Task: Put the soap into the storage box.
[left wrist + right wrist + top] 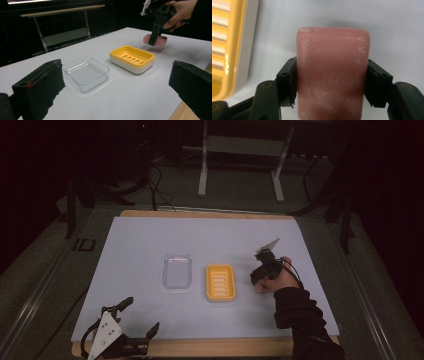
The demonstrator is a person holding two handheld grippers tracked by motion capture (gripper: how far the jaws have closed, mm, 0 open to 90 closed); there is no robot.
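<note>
Between the right claw's (pixel 329 82) jaws: pink rounded soap bar (pixel 332 75), clamped across its sides for a lift | beside that claw: yellow slotted plastic soap dish (pixel 220 282), likely destination | left claw (pixel 134 317) gaping, idle at tabletop (pixel 140 235) edge

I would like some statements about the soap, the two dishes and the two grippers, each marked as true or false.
1. The right gripper has its jaws closed on the sides of the pink soap bar. True.
2. The soap bar already lies inside the yellow soap dish. False: the dish holds nothing, and the soap is beside it, in the gripper.
3. The clear plastic tray is beside the yellow soap dish, apart from it. True.
4. The left gripper holds the clear tray. False: its jaws stand open near the table's front edge, holding nothing.
5. The yellow soap dish has slots in its floor. True.
</note>
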